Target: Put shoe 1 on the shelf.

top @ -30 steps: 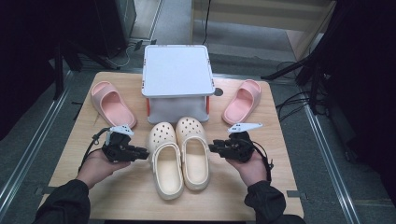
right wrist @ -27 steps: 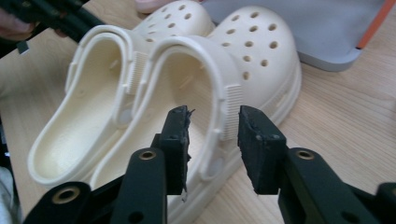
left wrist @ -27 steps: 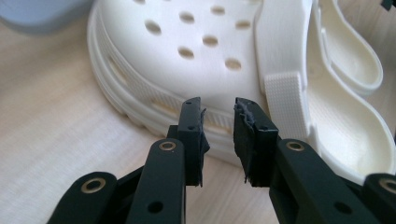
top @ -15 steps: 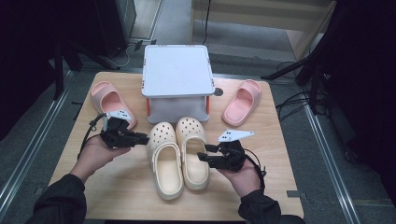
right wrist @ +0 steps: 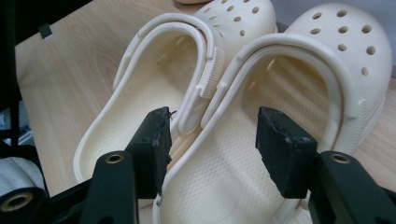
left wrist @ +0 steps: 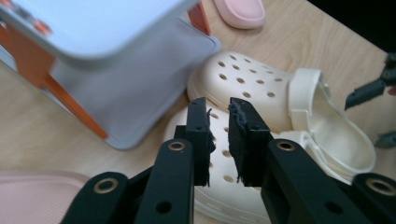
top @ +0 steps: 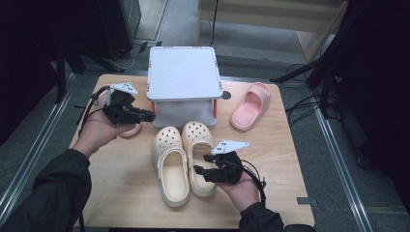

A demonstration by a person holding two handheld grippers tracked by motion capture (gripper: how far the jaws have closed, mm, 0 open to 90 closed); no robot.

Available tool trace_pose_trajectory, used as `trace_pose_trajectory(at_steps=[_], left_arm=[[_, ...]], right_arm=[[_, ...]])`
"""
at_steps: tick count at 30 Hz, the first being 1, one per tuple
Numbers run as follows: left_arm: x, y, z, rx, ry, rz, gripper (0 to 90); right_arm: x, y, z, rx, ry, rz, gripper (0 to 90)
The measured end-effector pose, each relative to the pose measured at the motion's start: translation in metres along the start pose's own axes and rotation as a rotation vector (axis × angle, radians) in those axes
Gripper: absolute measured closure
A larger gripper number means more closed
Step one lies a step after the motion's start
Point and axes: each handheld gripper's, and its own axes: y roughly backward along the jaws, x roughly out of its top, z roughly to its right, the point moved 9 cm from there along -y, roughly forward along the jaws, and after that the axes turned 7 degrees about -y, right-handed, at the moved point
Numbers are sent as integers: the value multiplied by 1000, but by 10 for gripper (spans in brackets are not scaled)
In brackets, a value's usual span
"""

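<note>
While R tool [top: 199,169] gapes wide | L tool [top: 151,116] narrow | cream clogs [top: 183,162] perforated, side-by-side

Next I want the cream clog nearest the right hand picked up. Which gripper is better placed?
Right. The right gripper is open beside the right cream clog, its jaws either side of the near wall in its own view. The left gripper sits up by the grey box, jaws nearly closed.

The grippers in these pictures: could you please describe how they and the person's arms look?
Both the left gripper and the right gripper are black, with two flat-padded jaws on arms set with brass-coloured rivets. Each carries a grey three-cornered plate on top and trails a black cable. The pads look frayed at the edges. The person wears dark sleeves; the hands are bare.
</note>
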Motion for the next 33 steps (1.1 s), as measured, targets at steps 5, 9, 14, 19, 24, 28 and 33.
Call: trace_pose_trajectory(at_steps=[5, 9, 14, 19, 24, 28, 33], left_arm=[[27, -4, -11, -5, -8, 6, 847], [48, -10, -19, -2, -25, 2, 862], [64, -19, -31, 15, -34, -6, 861], [63, -32, -40, 10, -30, -35, 863], [58, -39, -47, 12, -22, -50, 863], [58, -41, -47, 11, -28, -51, 862], [57, -42, -48, 1, -30, -50, 875]], right_arm=[[0, -9, -2, -27, -1, -2, 447], [2, -18, -1, -28, -30, -10, 417], [8, -32, 1, -52, -57, -18, 355], [10, -49, -1, -69, -82, -40, 315], [9, -63, 1, -102, -105, -60, 298], [10, -73, 5, -116, -117, -76, 324], [11, -81, 5, -129, -117, -85, 415]])
